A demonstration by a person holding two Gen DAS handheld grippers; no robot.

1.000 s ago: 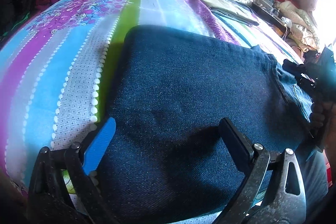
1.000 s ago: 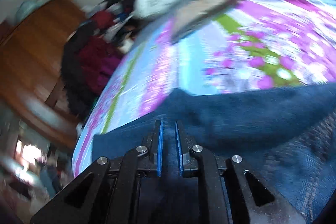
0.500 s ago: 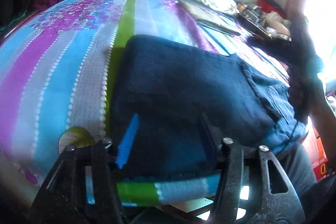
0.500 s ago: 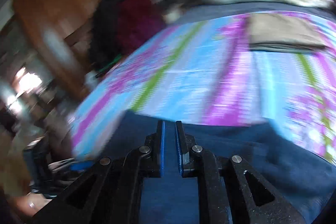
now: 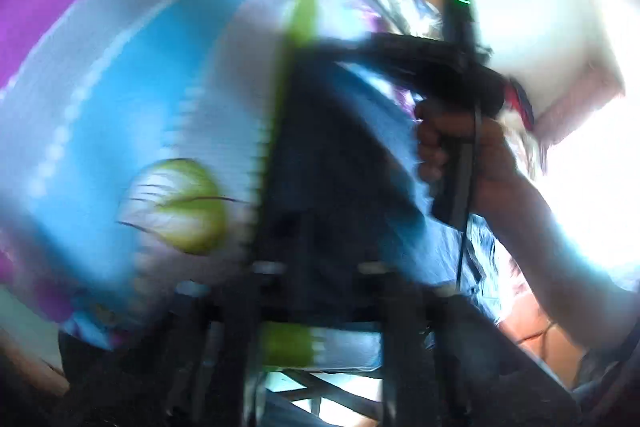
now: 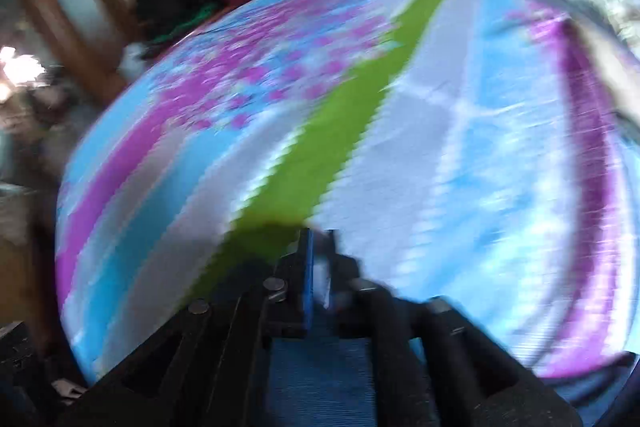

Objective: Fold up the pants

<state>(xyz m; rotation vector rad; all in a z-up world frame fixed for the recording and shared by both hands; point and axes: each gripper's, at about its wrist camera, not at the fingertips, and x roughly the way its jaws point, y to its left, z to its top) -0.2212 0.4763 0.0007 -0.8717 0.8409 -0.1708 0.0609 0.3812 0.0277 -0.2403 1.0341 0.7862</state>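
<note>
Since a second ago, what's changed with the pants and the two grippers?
The left gripper has closed from wide open toward the pants, though blur hides whether it grips. The right gripper, seen from the left with a hand on its handle, has swung round to face across the bed. Its jaws remain shut on denim.

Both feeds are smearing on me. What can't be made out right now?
- Left wrist view: left gripper fingers, open or shut: motion blur.
- Left wrist view: pants fold edges: blur, and the right gripper crosses them.
- Right wrist view: whether the right gripper pinches denim: blurred, pants cut off at the bottom edge.
</note>
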